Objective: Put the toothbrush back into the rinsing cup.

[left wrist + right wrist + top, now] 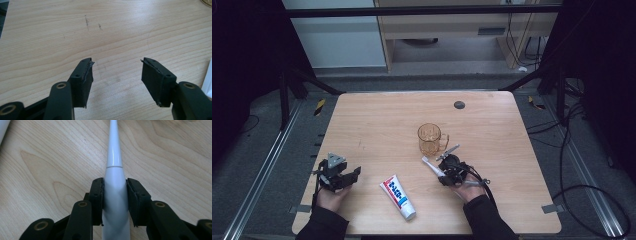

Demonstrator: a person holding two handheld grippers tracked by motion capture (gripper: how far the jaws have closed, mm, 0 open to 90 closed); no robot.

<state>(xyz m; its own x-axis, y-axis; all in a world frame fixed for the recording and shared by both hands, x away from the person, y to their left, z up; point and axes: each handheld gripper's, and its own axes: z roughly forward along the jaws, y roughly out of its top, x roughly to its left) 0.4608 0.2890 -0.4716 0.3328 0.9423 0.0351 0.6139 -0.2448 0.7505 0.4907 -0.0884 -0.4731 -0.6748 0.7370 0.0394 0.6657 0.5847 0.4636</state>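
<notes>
Toothpaste tube [398, 197]: lying flat at the desk's [377, 120] near edge, well short of the mug.
Left claw [353, 174]: wide, nothing between the pads, left of the mug.
Right claw [114, 195]: clamped on a white toothbrush [113, 170], handle just before the mug.
Amber mug [430, 138]: mid-desk, handle rightward, directly beyond the brush.

Mug [430, 138] near table [377, 115] centre, toothbrush [432, 166] just before it, toothpaste tube [398, 197] by the near edge
</notes>
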